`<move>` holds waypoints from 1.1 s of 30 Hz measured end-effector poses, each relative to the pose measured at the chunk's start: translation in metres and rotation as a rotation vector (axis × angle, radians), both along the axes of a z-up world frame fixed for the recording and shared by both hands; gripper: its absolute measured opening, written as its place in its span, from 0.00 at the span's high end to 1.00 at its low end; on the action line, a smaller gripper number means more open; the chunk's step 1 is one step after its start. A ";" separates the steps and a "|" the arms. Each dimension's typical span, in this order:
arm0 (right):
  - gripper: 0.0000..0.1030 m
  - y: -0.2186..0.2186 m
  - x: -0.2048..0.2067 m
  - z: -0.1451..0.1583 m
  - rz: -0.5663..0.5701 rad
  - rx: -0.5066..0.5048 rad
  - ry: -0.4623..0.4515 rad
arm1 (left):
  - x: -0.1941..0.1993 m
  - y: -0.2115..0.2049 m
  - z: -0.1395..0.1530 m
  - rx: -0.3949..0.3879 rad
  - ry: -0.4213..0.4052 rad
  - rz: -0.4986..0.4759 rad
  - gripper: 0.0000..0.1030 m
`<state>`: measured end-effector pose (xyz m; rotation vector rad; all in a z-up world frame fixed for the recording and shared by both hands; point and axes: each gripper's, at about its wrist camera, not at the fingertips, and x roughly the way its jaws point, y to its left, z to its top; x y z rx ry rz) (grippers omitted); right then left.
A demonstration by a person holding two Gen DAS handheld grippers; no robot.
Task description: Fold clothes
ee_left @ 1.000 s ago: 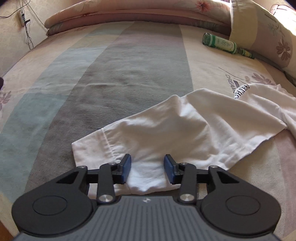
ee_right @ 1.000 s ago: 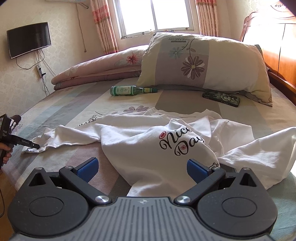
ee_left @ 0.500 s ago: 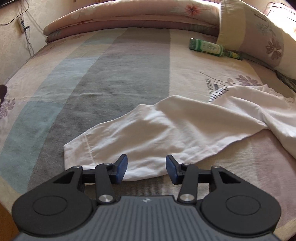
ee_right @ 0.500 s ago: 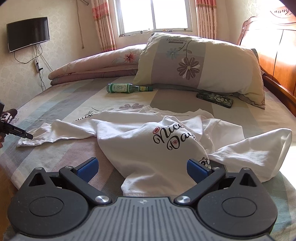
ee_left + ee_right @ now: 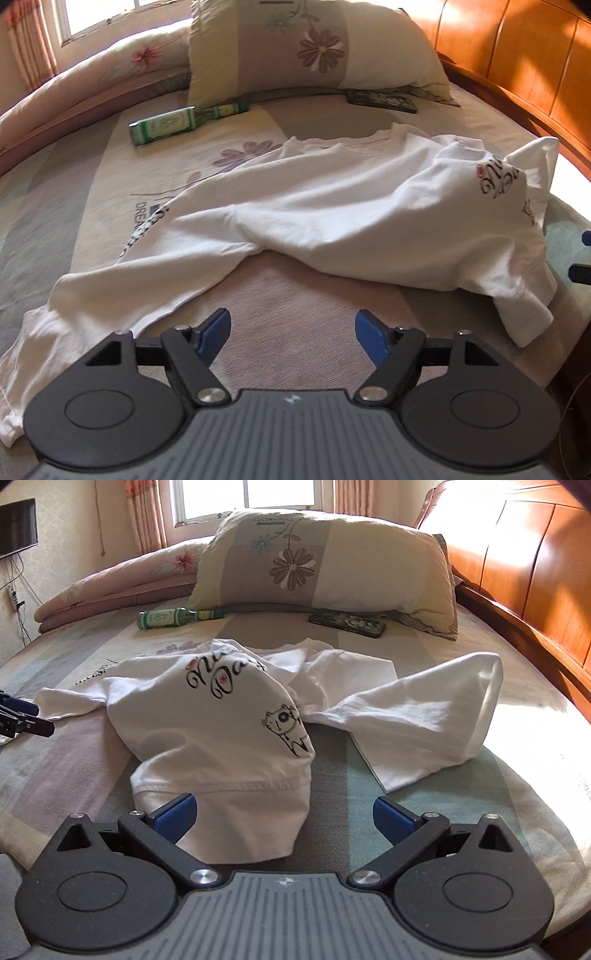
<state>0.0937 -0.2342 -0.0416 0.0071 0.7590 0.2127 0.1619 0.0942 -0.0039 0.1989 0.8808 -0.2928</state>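
A white long-sleeved shirt (image 5: 332,218) with black script print lies crumpled across the striped bed. One sleeve (image 5: 92,295) trails to the lower left of the left wrist view. My left gripper (image 5: 293,338) is open above bare bedspread, just right of that sleeve, holding nothing. In the right wrist view the shirt's hem (image 5: 229,786) bulges up right in front of my right gripper (image 5: 284,814), which is open with the cloth lying between its blue pads, untouched as far as I can tell. The other sleeve (image 5: 424,720) spreads to the right.
A green bottle (image 5: 177,617) and a dark phone (image 5: 347,623) lie near a large flowered pillow (image 5: 325,565). A rolled quilt (image 5: 110,587) lies at the back left. The wooden headboard (image 5: 535,583) runs along the right. The left gripper's tip (image 5: 22,720) shows at the left edge.
The left gripper has left the sleeve cuff, swung right towards the shirt's body, and opened wider. The right gripper has moved closer to the hem, which now lies between its fingers.
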 end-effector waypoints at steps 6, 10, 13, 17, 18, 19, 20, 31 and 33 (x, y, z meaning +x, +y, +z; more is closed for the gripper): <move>0.00 -0.019 0.000 -0.030 -0.055 0.016 0.072 | -0.007 -0.065 -0.004 -0.055 -0.015 -0.113 0.26; 0.00 -0.022 -0.001 -0.046 -0.068 0.021 0.089 | -0.012 -0.096 -0.005 -0.102 -0.022 -0.154 0.26; 0.00 -0.018 -0.006 -0.056 -0.049 -0.025 0.062 | -0.017 -0.121 -0.003 -0.115 -0.041 -0.202 0.26; 0.00 -0.010 -0.013 -0.061 0.000 -0.111 0.017 | -0.022 -0.143 0.000 -0.138 -0.054 -0.214 0.26; 0.00 -0.014 -0.012 -0.060 0.004 -0.090 0.020 | -0.024 -0.146 0.000 -0.141 -0.057 -0.214 0.26; 0.00 -0.018 -0.012 -0.058 0.008 -0.067 0.024 | -0.027 -0.150 0.001 -0.145 -0.060 -0.213 0.25; 0.00 -0.025 -0.012 -0.055 0.010 -0.033 0.032 | -0.030 -0.152 0.001 -0.147 -0.063 -0.210 0.25; 0.00 -0.145 0.060 -0.017 -0.269 0.163 -0.069 | -0.052 -0.150 -0.003 -0.127 -0.052 -0.155 0.20; 0.00 -0.163 0.081 -0.021 -0.350 0.143 -0.072 | -0.054 -0.148 -0.003 -0.120 -0.057 -0.145 0.20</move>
